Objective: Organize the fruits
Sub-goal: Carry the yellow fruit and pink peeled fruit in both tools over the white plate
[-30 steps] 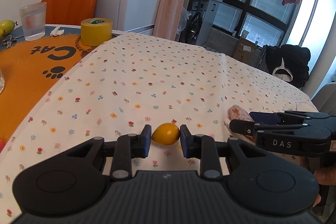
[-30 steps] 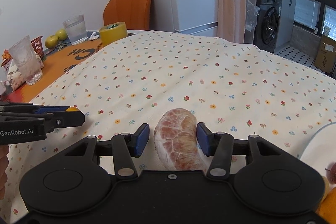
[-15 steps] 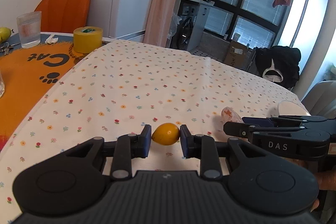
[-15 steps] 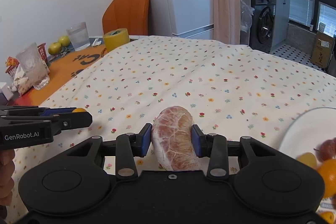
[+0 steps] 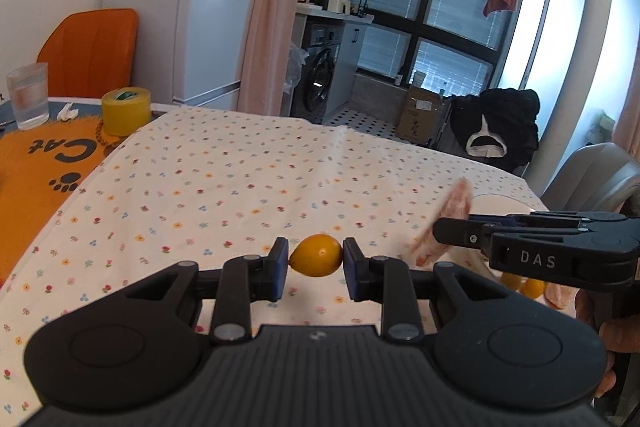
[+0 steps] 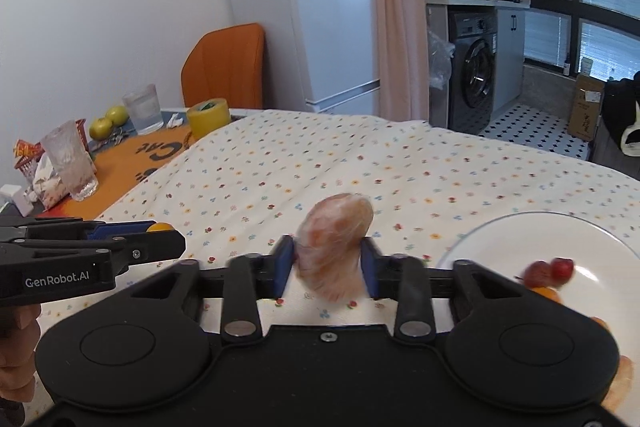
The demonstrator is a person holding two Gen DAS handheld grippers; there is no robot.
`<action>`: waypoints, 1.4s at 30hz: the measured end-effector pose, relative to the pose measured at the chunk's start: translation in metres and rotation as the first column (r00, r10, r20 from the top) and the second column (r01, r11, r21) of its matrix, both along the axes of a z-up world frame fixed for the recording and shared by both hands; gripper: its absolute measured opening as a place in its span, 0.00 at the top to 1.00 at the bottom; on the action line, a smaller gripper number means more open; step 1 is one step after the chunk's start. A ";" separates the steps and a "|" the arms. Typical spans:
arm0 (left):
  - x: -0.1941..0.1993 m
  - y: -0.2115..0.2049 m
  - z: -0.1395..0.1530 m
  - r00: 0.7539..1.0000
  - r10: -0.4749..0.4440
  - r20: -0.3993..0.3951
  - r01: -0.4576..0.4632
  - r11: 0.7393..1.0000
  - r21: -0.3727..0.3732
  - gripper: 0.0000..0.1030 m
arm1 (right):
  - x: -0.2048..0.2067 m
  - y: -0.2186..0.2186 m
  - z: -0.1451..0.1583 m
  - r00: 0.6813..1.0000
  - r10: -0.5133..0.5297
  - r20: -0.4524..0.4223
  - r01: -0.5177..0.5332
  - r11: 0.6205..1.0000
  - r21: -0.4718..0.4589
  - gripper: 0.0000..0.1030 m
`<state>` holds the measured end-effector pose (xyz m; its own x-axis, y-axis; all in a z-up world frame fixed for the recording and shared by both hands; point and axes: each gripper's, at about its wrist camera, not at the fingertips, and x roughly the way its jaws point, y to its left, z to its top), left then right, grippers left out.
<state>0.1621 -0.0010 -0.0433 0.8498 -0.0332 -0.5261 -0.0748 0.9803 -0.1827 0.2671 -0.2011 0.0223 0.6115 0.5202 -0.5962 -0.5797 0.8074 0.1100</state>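
Both my grippers are clamped: left (image 5: 316, 258) on a kumquat (image 5: 317, 255), right (image 6: 327, 263) on a pomelo wedge (image 6: 332, 249), just left of the plate (image 6: 600, 251) rim; open cloth (image 6: 360, 163) beyond.

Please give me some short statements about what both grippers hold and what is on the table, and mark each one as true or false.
1. The left gripper holds a small yellow-orange fruit. True.
2. The right gripper is open and holds nothing. False: its fingers clamp a peeled pomelo segment.
3. The white plate already has red fruits on it. True.
4. The yellow tape roll lies on the plate. False: it stands on the orange mat.
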 end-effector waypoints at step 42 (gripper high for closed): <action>0.030 -0.111 0.004 0.978 -0.208 0.012 0.208 0.977 0.044 0.73 | 0.005 -0.153 0.026 0.958 -0.270 0.099 0.270 0.963 0.012 0.85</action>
<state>0.1925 -0.1116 -0.0398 0.8351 -0.1884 -0.5168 0.1343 0.9809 -0.1407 0.2719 -0.3538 0.0479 0.7849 0.3265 -0.5266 -0.3481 0.9355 0.0612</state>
